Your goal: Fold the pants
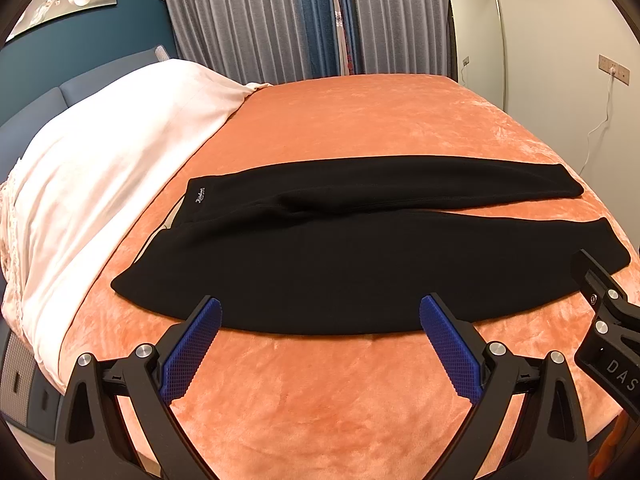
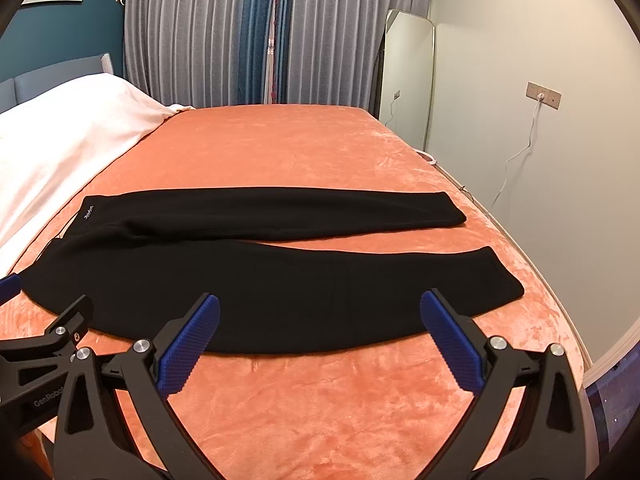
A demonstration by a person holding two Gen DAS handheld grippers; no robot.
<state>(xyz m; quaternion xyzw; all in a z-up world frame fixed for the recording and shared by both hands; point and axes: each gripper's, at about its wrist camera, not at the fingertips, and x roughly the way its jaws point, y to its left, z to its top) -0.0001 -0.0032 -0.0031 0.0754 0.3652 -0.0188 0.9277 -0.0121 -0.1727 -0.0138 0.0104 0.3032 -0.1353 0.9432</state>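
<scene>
The left hand-held gripper [image 1: 320, 320] is spread wide, with nothing between its blue pads [image 1: 192, 354]. It hovers just above the near edge of the bed [image 1: 360, 128], and its tips reach the near border of the pants [image 1: 340, 256]. The right hand-held gripper [image 2: 320, 320] is spread wide in the same way and is also empty; it hangs beside the left one, a little more toward the right edge of the bed. I think both are kept open and low because the first grasp is not yet made, and open jaws can slide over the cloth border.

The black pants lie flat across the near half of the bed, on the orange blanket [image 1: 320, 400]. The waist points to the left, near the white cover [image 1: 100, 168] at the head of the bed, and the two legs run to the right edge. The legs are slightly apart, with a thin strip of blanket between them. The nearer leg lies directly in front of both grippers. Whether the tips already touch the cloth is hard to tell, as the black fabric hides the contact. No fold seems to be made yet.
</scene>
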